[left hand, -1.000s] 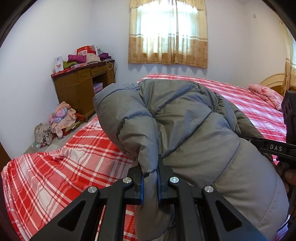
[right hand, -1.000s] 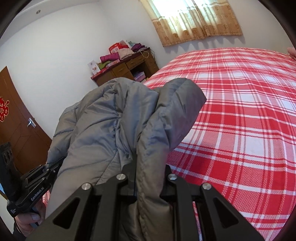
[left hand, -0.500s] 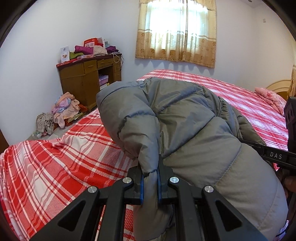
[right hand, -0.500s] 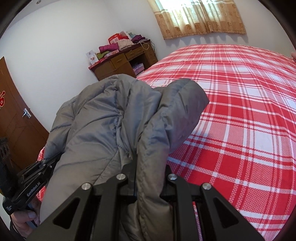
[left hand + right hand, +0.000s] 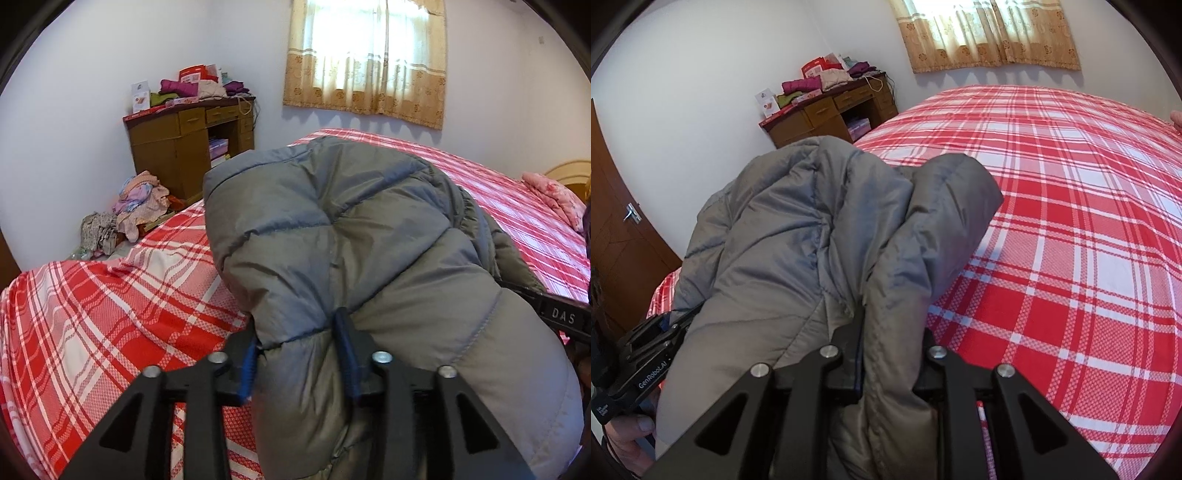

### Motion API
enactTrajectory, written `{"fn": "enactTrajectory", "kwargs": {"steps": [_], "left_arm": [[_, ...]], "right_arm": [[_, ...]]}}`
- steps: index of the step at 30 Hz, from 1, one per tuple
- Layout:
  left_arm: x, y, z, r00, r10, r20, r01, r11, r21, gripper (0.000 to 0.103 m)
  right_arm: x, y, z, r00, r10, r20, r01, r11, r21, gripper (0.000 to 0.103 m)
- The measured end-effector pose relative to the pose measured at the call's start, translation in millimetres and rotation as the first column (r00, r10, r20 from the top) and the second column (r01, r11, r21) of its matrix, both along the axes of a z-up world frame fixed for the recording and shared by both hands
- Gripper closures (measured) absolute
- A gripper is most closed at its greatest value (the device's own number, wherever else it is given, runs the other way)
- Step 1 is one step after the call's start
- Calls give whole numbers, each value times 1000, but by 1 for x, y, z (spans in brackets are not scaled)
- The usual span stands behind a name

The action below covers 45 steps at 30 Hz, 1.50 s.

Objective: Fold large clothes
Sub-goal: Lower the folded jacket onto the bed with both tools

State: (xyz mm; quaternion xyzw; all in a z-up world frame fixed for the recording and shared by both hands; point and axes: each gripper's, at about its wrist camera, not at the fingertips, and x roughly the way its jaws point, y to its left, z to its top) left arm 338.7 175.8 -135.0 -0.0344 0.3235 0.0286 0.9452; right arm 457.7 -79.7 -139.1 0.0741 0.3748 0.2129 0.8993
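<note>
A grey puffer jacket hangs bunched between both grippers above the red plaid bed. My left gripper has its jaws spread wide, with a thick fold of the jacket still resting between the blue pads. My right gripper also stands spread around a thick fold of the jacket. The right gripper's body shows at the right edge of the left wrist view. The left gripper shows at the lower left of the right wrist view.
A wooden desk piled with clothes stands against the far wall, with a heap of clothes on the floor beside it. A pink pillow lies at the bed's head. A brown door is on the left.
Both grippers' jaws have spread apart from a tight pinch on the jacket. The jacket has sunk lower toward the bed.
</note>
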Motion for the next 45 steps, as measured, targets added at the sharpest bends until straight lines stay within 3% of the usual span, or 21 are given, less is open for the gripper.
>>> {"fn": "enactTrajectory", "kwargs": {"steps": [2,14,18,37,41,43,45], "left_arm": [[1,3,-3,1000,16,-2,-16,1000,-3,47],[1,13,-20,997,78,7,-77,997,-31,24],[1,13,-22,996,92,17,-92,995,-35,22],[3,14,-30,993,114,17,-113,993,-42,14],[7,11,-25,994,114,-3,-114,993,-13,14],[7,10,-20,993,116,-18,-116,993,14,14],[1,7,-8,991,128,-25,-127,990,62,14]], "right_arm": [[-1,0,-2,1000,-5,1,5,1000,-4,83],[-6,1,-13,999,-37,8,37,999,-27,73],[-8,4,-13,998,-57,22,58,997,-53,64],[-3,13,-16,998,-63,3,63,993,-102,61],[-3,18,-11,998,-66,6,66,985,-161,59],[-5,17,-6,996,-90,10,90,978,-186,50],[-11,12,2,995,-103,14,104,978,-182,47]]}}
